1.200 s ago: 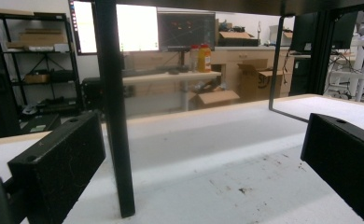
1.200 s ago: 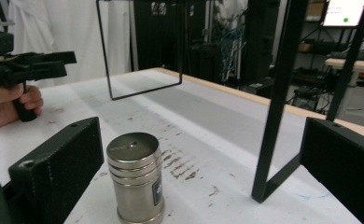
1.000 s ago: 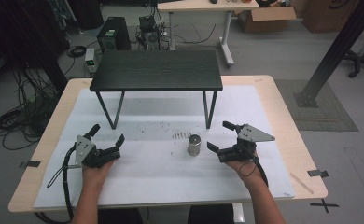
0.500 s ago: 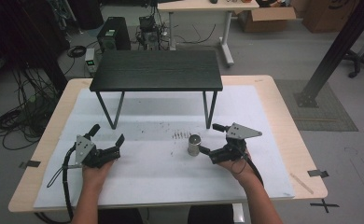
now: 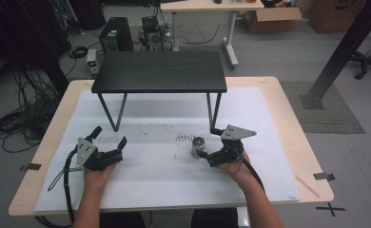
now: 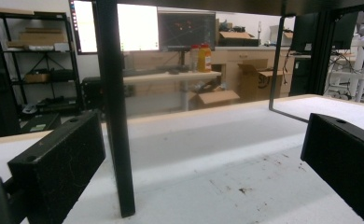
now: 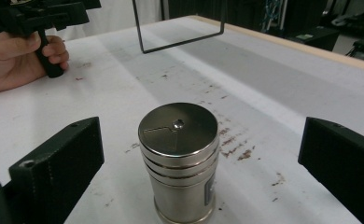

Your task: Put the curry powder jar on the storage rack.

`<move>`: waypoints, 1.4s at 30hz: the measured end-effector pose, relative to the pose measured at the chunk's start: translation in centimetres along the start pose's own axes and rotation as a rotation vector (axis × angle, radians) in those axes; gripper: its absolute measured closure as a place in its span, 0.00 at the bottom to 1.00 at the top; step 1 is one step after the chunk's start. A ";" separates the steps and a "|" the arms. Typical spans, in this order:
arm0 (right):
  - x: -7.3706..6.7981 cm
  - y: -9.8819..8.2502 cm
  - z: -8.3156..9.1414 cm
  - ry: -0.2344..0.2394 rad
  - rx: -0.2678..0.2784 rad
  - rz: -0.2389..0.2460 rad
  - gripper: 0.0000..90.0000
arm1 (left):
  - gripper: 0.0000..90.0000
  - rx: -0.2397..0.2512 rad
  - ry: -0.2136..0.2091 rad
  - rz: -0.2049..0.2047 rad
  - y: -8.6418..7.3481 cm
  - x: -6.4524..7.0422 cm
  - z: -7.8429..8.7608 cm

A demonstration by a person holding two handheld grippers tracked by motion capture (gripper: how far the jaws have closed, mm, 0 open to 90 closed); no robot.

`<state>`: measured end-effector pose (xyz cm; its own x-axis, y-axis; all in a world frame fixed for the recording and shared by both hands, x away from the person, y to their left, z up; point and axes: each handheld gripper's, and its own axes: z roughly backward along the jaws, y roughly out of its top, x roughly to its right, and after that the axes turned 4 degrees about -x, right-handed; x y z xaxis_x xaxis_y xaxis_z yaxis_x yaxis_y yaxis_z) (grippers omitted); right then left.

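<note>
From the high view, a steel canister (image 5: 198, 147) is seen standing upright on the tabletop (image 5: 269, 190), right of centre toward the near edge, with the right gripper (image 5: 206, 143) spread around it and the left gripper (image 5: 109, 137) idle, spread, near the left edge. In the left gripper view, nothing is held between the jaws. In the right gripper view, the canister is framed untouched; an approach is judged underway, and closing squarely is called for next.

The short, ribbed, silver metal canister (image 7: 178, 158) has its base cut off by the right gripper view's bottom edge.
</note>
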<state>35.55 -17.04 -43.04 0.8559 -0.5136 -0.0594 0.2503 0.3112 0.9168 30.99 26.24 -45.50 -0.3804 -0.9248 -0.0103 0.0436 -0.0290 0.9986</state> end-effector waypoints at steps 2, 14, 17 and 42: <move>0.0 -0.1 -0.4 0.006 -0.021 -0.010 0.00 | 0.00 0.000 0.000 0.000 0.0 0.0 0.0; -0.3 -0.4 -1.5 0.014 -0.093 -0.012 0.06 | 0.00 0.000 0.000 0.003 0.0 0.0 0.0; -0.3 -0.4 -1.6 0.014 -0.099 -0.020 0.10 | 0.00 0.000 0.000 0.003 0.0 0.0 0.0; -0.3 -0.6 -2.0 0.025 -0.082 -0.030 0.41 | 0.00 0.000 0.001 0.005 0.0 0.0 0.0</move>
<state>36.03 -15.47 -44.35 0.8583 -0.5039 -0.0970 0.3112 0.3608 0.8792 31.00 26.27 -45.49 -0.3793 -0.9253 -0.0053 0.0457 -0.0245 0.9987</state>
